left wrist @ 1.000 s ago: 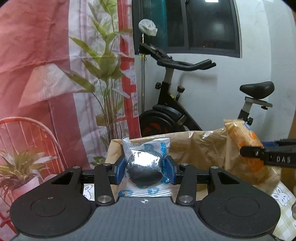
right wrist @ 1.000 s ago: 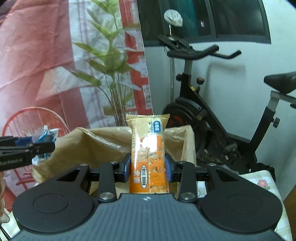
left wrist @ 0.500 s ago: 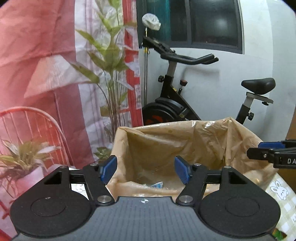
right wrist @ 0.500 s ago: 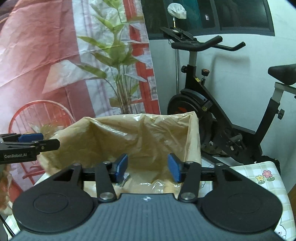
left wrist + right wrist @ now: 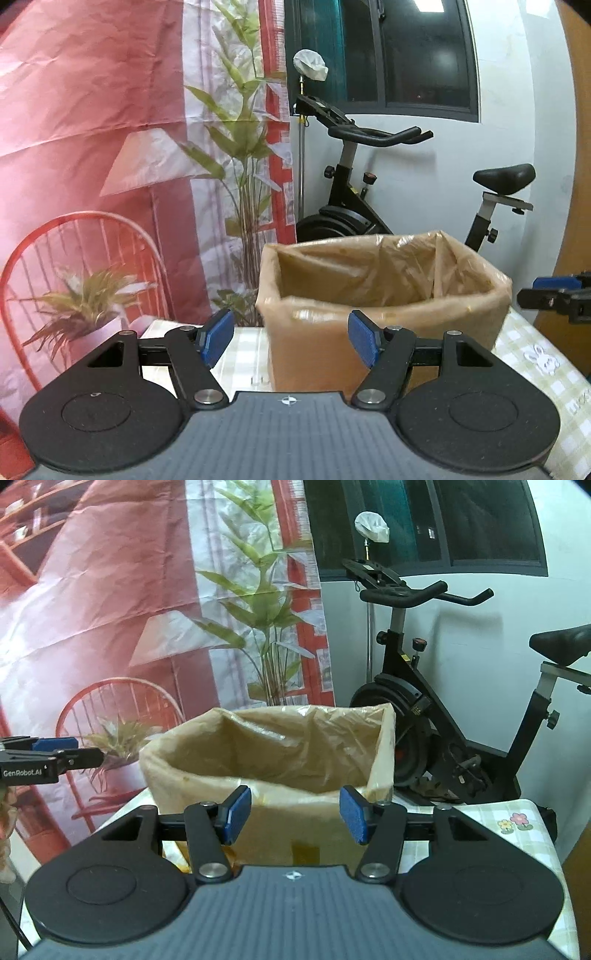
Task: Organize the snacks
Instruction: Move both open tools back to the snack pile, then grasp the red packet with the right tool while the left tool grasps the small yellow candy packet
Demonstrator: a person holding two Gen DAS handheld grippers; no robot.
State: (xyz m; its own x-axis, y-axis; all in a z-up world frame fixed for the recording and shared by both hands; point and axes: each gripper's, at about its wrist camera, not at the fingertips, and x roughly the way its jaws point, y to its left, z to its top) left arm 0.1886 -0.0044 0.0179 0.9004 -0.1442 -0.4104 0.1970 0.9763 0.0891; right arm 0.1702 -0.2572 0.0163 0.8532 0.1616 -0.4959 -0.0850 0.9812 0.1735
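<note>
Where crinkled plastic lines it, the box (image 5: pixel 388 332) stands square.

box (image 5: pixel 384 295) inside: hidden by near wall | bike seat (image 5: pixel 565 642): cut off right

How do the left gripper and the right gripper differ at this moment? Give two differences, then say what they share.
The left gripper stands in front of the lined box's left front corner; the right gripper faces the middle of its front. The left gripper's jaws stand slightly wider apart than the right gripper's. Shared: both have blue pads, both are open with nothing between the jaws, having just been opening.
</note>
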